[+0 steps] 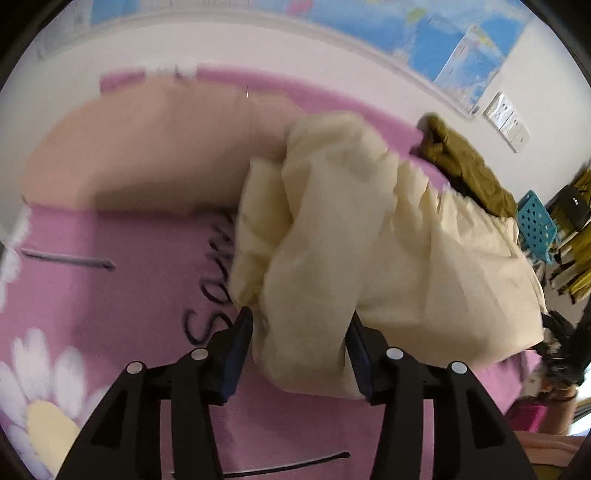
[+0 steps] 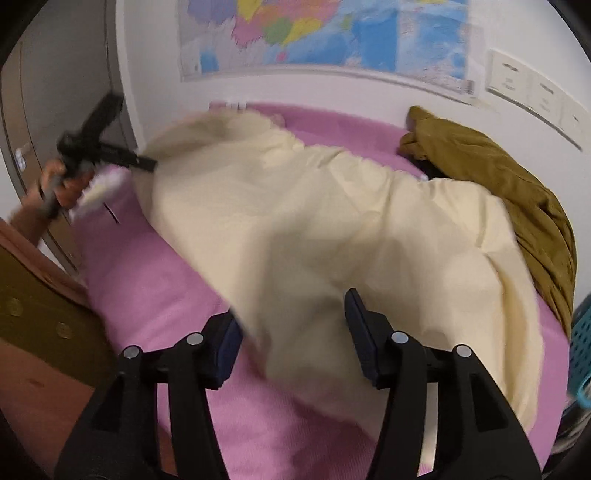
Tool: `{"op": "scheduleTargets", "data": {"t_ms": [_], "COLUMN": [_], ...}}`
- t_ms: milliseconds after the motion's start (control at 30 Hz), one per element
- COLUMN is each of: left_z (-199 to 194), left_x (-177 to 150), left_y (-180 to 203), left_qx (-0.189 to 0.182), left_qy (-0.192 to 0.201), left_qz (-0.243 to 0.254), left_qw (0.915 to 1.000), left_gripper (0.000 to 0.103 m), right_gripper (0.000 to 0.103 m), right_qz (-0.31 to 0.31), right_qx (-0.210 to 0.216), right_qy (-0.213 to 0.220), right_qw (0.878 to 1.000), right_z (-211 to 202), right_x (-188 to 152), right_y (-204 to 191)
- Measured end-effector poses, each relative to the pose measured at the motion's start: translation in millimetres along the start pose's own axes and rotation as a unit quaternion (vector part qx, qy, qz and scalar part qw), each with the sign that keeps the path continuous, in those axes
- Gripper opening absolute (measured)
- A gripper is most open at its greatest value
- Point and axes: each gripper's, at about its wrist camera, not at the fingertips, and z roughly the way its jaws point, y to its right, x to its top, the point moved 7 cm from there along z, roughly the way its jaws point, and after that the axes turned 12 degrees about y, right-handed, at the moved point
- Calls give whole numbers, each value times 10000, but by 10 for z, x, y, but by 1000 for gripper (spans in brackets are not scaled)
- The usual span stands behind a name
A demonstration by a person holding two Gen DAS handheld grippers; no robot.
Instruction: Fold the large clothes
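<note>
right gripper point(image 2: 291, 334) jaws apart over cream garment point(image 2: 314, 206), blue basket point(image 2: 581, 339) contents unseen

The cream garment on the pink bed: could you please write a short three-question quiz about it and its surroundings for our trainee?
1. True or false: the cream garment already lies folded into a neat square on the bed.
2. What hangs on the wall above the bed? A) a map B) a mirror C) a clock
3. What colour is the other garment, which lies bunched by the wall beside the cream one?

Key: 1 false, it lies loose and rumpled across the bed; 2 A; 3 olive.
</note>
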Motion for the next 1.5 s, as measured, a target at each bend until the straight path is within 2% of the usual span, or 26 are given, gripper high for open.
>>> {"op": "scheduleTargets", "data": {"t_ms": [33,100,167,200,267,333,367,400,467,500,567,633,700,733,800,833,867,900,967,1033,1100,1200,1233,1300,1367,1500], "left_z": [-73,-287,-413,-454,-445,-314,-246,-130,71,191,331,434,476,473,401,385,350,286,222,233,289,441,499,635,720,634], "left_x": [42,157,240,265,246,179,141,89,32,7,-35,-69,-94,-97,-99,-80,-61,-17,76,126,128,81,60,10,-14,28], "left_y": [27,92,197,295,485,650,706,761,781,759,722,662,616,620,642,660,688,733,827,902,982,1064,1081,1033,975,964], "left_qx": [-82,-235,-289,-375,-531,-573,-633,-707,-763,-694,-567,-621,-616,-605,-569,-531,-515,-567,-644,-688,-765,-659,-631,-495,-462,-530], "left_qy": [160,577,881,996,970,806,694,530,295,177,87,-5,-49,-38,17,44,96,221,426,440,394,279,233,72,-18,110], "left_qz": [26,154,347,484,742,1022,1080,1091,1058,1024,1031,937,887,887,1003,1038,1063,1127,1240,1255,1317,1444,1442,1377,1267,1173], "left_qw": [9998,9979,9951,9931,9911,9898,9897,9901,9910,9922,9930,9937,9941,9942,9933,9932,9929,9918,9893,9887,9876,9869,9873,9892,9909,9916], "left_gripper": [54,57,60,60,63,63,63,63,62,60,55,48,48,48,52,53,55,58,68,68,68,68,68,68,68,68], "right_gripper": [56,58,61,62,63,62,46,23,11,8,5,5,7,10,30,35,45,51,51,53,52,50,49,48,48,48], "right_qz": [174,515,1112,1611,2220,2560,2780,2926,3215,3386,3469,3251,2996,2916,2854,2788,2683,2561,2191,1823,1668,1461,1493,1452,1661,1664], "right_qx": [4,-92,-570,-896,-1507,-1701,-1577,-1432,-1256,-1134,-1241,-1399,-1684,-1806,-2096,-2274,-2372,-2417,-2456,-2082,-1678,-1501,-1438,-1694,-1608,-1717], "right_qy": [205,547,800,883,765,613,544,537,769,1033,1379,1427,759,554,453,589,791,966,1148,1183,1076,716,571,216,44,274], "right_qw": [9996,9971,9889,9789,9603,9496,9460,9439,9354,9283,9194,9243,9360,9377,9341,9312,9303,9310,9373,9536,9656,9752,9766,9746,9729,9706], "right_z": [-150,-369,-570,-667,-717,-681,-624,-583,-610,-675,-813,-838,-578,-548,-566,-646,-729,-784,-811,-658,-411,11,150,395,506,322], "right_x": [30,79,67,-13,-202,-376,-459,-498,-473,-412,-301,-211,-297,-359,-383,-322,-242,-140,65,279,389,367,322,172,91,236], "right_y": [67,249,587,846,1209,1413,1466,1497,1637,1696,1842,1896,1882,1881,1866,1843,1797,1741,1581,1355,1181,1116,1130,1234,1305,1240]}}
